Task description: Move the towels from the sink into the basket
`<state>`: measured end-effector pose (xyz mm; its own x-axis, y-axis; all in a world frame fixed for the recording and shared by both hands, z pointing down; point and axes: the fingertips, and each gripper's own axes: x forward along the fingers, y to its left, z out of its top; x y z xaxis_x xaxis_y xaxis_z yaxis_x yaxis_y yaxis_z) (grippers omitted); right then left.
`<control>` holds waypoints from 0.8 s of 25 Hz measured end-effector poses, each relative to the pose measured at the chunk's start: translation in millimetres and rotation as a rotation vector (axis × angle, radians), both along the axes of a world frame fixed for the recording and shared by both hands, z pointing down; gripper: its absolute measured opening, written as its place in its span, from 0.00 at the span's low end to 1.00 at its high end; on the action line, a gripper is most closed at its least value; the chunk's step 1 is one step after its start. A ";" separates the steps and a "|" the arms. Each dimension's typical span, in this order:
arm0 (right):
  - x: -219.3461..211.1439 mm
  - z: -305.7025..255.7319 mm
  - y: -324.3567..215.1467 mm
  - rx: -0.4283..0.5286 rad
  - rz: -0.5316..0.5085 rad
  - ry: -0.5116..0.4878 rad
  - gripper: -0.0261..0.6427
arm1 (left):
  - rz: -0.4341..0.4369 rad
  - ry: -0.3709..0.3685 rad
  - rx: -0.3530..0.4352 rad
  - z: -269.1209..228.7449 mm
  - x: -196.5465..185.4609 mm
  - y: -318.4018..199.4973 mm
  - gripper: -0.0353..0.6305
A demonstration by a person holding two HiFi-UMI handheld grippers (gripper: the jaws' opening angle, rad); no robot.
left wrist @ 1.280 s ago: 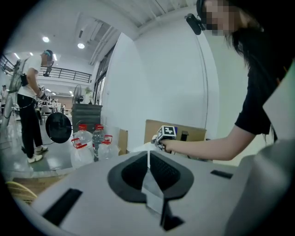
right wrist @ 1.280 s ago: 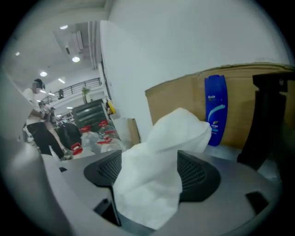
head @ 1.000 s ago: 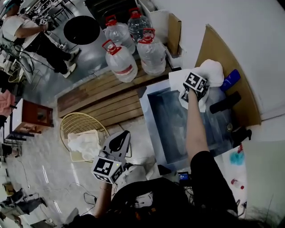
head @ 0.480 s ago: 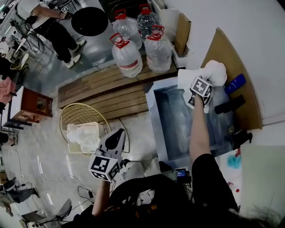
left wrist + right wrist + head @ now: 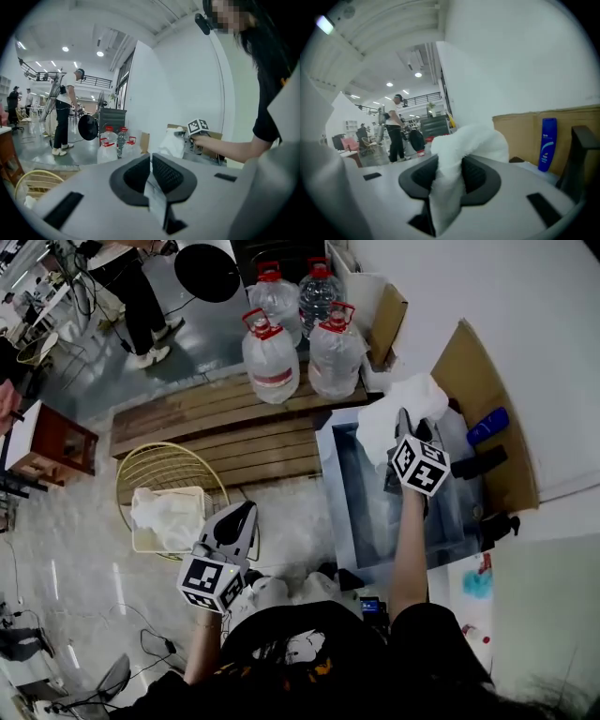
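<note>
While your right gripper point(image 5: 450, 176) is clenched on a white towel point(image 5: 464, 140), the cloth is bunched up between the two dark pads and spills out past the tips. Head view: the right gripper point(image 5: 403, 427) is over the far end of the sink point(image 5: 361, 493), and the held towel point(image 5: 389, 413) hangs lifted above that end's rim.

Your left gripper point(image 5: 239, 518) is low, over the floor, just beside the wire basket point(image 5: 155, 457). In the left gripper view its jaws are pressed together point(image 5: 151, 173). A thin pale strip lies along the seam; cannot tell what it is.

The basket stands on the floor, well apart from the sink. One white towel point(image 5: 169, 518) lies inside it.

Surroundings:
- wooden planks point(image 5: 216, 427) on the floor between basket and sink
- three water jugs point(image 5: 272, 357) with red caps, upright on the planks' far side
- blue bottle point(image 5: 547, 143) upright against a cardboard sheet point(image 5: 473, 381) behind the sink
- a person point(image 5: 65, 112) standing in the background
</note>
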<state>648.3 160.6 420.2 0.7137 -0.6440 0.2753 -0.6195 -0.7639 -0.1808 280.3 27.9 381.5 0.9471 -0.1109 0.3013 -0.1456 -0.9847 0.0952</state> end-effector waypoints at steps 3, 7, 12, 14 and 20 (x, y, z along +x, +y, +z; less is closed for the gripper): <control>-63.3 -42.8 -29.0 0.059 -0.128 0.046 0.21 | -0.005 0.028 0.005 -6.8 -20.4 -14.6 0.08; -148.0 -85.0 -74.9 0.108 -0.280 0.079 0.21 | -0.013 0.061 0.008 -15.1 -57.4 -35.4 0.08; -255.7 -110.4 -140.9 0.124 -0.431 0.104 0.21 | -0.046 0.082 0.024 -18.8 -127.3 -71.4 0.08; -298.6 -114.3 -169.3 0.119 -0.487 0.104 0.21 | -0.072 0.092 0.025 -18.8 -157.2 -92.2 0.08; -418.9 -97.2 -252.6 0.140 -0.691 0.024 0.21 | -0.219 0.087 -0.005 1.1 -250.5 -146.8 0.08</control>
